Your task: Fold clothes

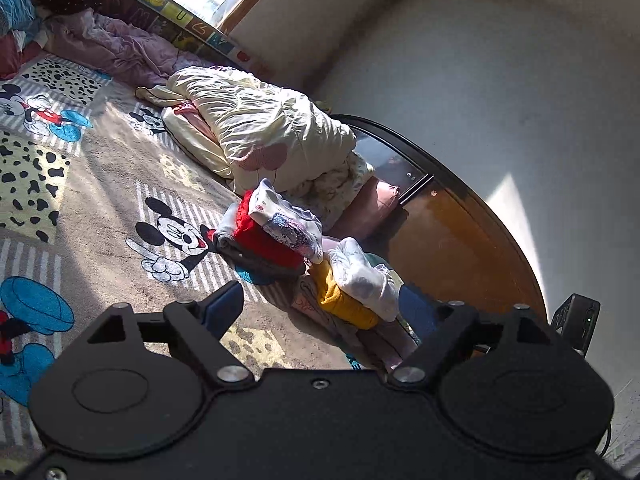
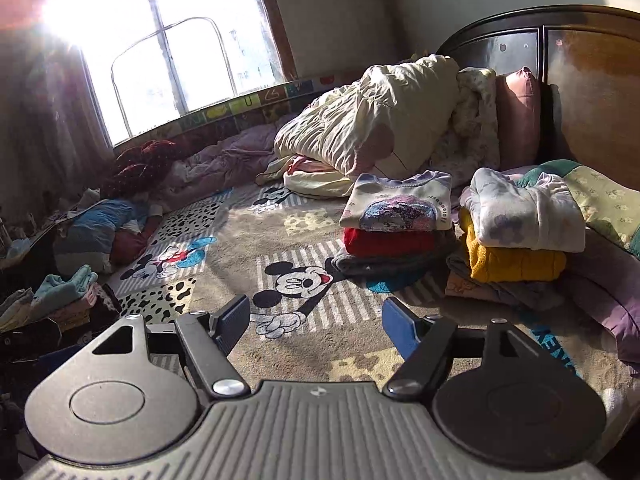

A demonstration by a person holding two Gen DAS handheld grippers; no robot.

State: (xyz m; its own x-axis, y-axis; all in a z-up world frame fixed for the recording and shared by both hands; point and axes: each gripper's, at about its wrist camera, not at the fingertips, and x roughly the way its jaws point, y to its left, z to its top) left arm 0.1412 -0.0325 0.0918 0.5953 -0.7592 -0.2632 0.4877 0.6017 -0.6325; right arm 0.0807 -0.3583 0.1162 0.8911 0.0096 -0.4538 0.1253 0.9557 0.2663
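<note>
Two piles of folded clothes sit on a cartoon-mouse bed cover (image 2: 248,248). One pile has a printed white top (image 2: 398,206) on a red garment (image 2: 388,242) and a grey one. The other has a white flowered garment (image 2: 524,216) on a yellow one (image 2: 516,264). In the left wrist view the same piles show, the red garment (image 1: 268,240) and the yellow one (image 1: 344,304) among them. My left gripper (image 1: 320,312) is open just before the yellow pile, holding nothing. My right gripper (image 2: 316,324) hovers open over the cover, short of both piles.
A cream quilt (image 2: 372,128) and a pink pillow (image 2: 518,116) lie against the wooden headboard (image 2: 592,92). A purple blanket (image 2: 224,160) runs under the window. More clothes (image 2: 60,292) are heaped at the left edge. A green-trimmed quilt (image 2: 600,196) lies right.
</note>
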